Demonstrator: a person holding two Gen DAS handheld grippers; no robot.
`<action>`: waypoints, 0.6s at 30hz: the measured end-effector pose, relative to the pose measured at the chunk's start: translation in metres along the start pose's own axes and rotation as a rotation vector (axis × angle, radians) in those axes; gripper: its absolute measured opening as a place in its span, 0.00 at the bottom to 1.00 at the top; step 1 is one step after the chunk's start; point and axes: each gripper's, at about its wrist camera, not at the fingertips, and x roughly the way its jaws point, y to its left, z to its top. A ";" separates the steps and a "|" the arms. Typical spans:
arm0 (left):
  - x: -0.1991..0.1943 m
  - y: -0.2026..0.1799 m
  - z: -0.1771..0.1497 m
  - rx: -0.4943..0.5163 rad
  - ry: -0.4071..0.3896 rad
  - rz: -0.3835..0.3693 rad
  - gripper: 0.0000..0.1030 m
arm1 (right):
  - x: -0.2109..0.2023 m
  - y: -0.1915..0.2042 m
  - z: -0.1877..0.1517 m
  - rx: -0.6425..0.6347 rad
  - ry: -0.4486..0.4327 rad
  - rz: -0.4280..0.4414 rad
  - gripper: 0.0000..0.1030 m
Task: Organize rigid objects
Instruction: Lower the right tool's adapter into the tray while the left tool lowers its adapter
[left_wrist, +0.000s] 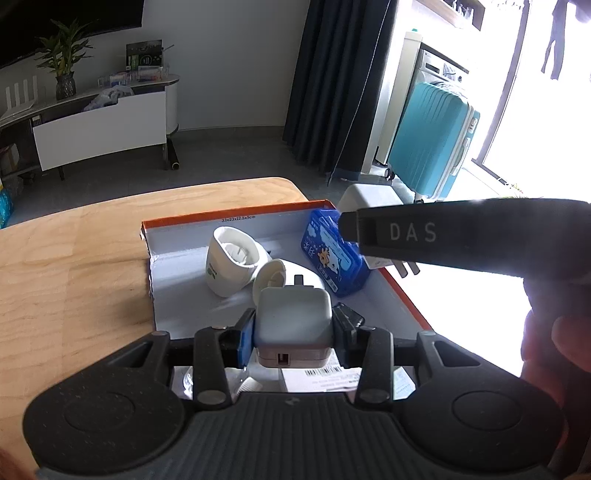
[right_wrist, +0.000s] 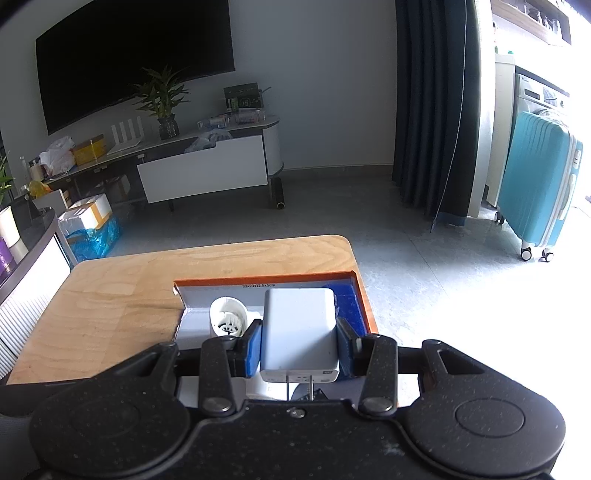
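My left gripper (left_wrist: 293, 328) is shut on a small white USB charger cube (left_wrist: 293, 317), held over the near part of an open orange-rimmed cardboard box (left_wrist: 236, 216). My right gripper (right_wrist: 299, 343) is shut on a larger white plug adapter (right_wrist: 300, 328); the left wrist view shows it (left_wrist: 373, 201) above the box's right rim, prongs pointing down. Inside the box lie two white cup-shaped holders (left_wrist: 232, 264) (left_wrist: 280, 278) and a blue tissue pack (left_wrist: 334, 258). The box (right_wrist: 266, 277) also shows in the right wrist view.
The box sits on a light wooden table (left_wrist: 74, 266) whose far right corner is rounded. Papers with a barcode label (left_wrist: 325, 374) lie under my left gripper. Beyond the table are grey floor, a TV cabinet (right_wrist: 203, 170), dark curtains and a teal suitcase (right_wrist: 535, 177).
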 end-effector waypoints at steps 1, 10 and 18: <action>0.001 0.001 0.000 0.000 0.000 0.000 0.41 | 0.002 0.000 0.002 -0.001 0.001 0.000 0.49; 0.008 0.013 0.004 -0.026 0.005 0.015 0.41 | 0.018 0.003 0.010 -0.016 0.011 0.004 0.49; 0.014 0.027 0.008 -0.055 0.010 0.034 0.41 | 0.029 0.008 0.015 -0.026 0.016 0.011 0.49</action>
